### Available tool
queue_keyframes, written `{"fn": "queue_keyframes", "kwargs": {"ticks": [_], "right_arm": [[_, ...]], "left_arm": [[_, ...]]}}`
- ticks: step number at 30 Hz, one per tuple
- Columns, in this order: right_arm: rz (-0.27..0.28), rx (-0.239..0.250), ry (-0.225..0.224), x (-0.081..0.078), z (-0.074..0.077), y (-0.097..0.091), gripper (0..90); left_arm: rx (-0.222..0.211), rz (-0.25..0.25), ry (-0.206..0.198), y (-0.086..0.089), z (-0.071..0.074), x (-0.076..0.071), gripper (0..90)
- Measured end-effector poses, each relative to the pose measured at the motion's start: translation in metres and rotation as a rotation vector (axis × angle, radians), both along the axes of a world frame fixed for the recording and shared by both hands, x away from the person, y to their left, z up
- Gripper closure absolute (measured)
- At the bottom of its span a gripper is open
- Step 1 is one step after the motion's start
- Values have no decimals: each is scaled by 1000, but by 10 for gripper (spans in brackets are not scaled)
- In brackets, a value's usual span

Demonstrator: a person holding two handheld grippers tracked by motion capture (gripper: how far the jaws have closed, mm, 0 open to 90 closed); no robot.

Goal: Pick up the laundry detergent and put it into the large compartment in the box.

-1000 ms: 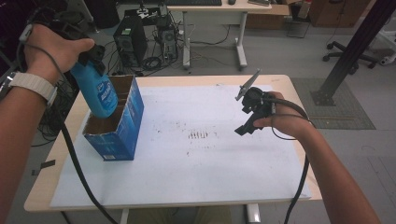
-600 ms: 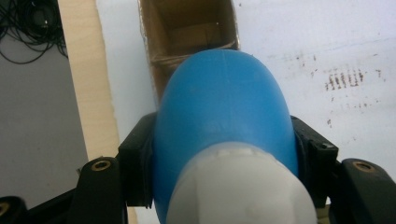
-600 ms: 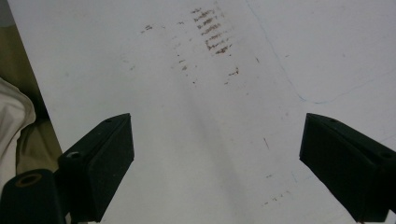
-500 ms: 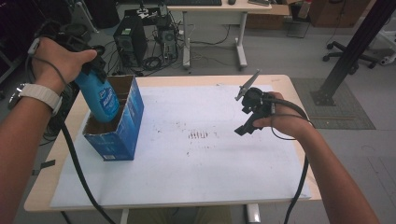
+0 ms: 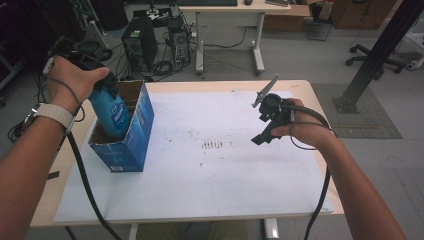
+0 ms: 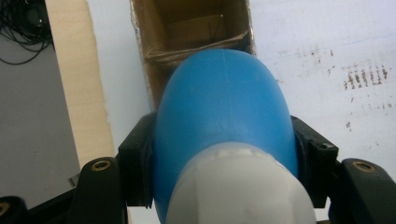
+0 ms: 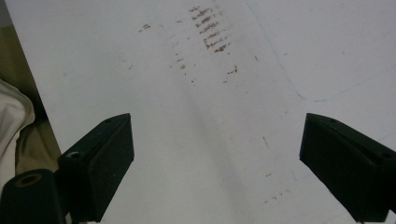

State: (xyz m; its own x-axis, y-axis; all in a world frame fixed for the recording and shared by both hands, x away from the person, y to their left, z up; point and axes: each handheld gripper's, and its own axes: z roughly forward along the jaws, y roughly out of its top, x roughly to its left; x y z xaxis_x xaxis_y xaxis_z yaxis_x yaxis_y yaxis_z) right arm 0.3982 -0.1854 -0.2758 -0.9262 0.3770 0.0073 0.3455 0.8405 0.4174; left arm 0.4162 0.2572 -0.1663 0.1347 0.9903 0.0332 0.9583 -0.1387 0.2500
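**Inspector:** Report the left side.

**Assistant:** The left gripper (image 5: 102, 87) is clamped on a bright blue plastic bottle with a white cap (image 5: 113, 114). In the left gripper view its two black jaws press against opposite flanks of the blue body (image 6: 224, 116), just below the white cap, which is nearest the camera. In the high view the bottle stands roughly upright with its lower part inside an open-topped blue cardboard box with a brown interior (image 5: 131, 150). Whether the base touches the box floor cannot be told.

**Inspector:** Position of the box?

**Assistant:** On the left part of the light wooden table (image 5: 325, 107), resting on the left edge of a large white paper sheet (image 5: 225, 190) that covers most of the top. The left gripper view shows the brown inside (image 6: 196, 32) beyond the bottle.

**Inspector:** The right side?

**Assistant:** The right gripper (image 5: 267, 131) is held above the right half of the sheet, well apart from the box. In the right gripper view its jaws stand wide apart with nothing between them (image 7: 215, 163); bare paper lies below.

**Inspector:** Condition of the sheet?

**Assistant:** A patch of short brown marks (image 5: 214, 145) sits near its middle, between box and right gripper, with scattered specks around it. The same marks (image 7: 212, 32) appear in the right gripper view
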Motion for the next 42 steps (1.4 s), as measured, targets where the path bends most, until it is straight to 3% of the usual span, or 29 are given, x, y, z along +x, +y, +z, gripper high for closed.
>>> {"fn": "queue_keyframes", "kwargs": {"ticks": [42], "right_arm": [[1, -9, 7, 2, -4, 4, 101]], "left_arm": [[14, -18, -3, 2, -73, 8, 374]]}}
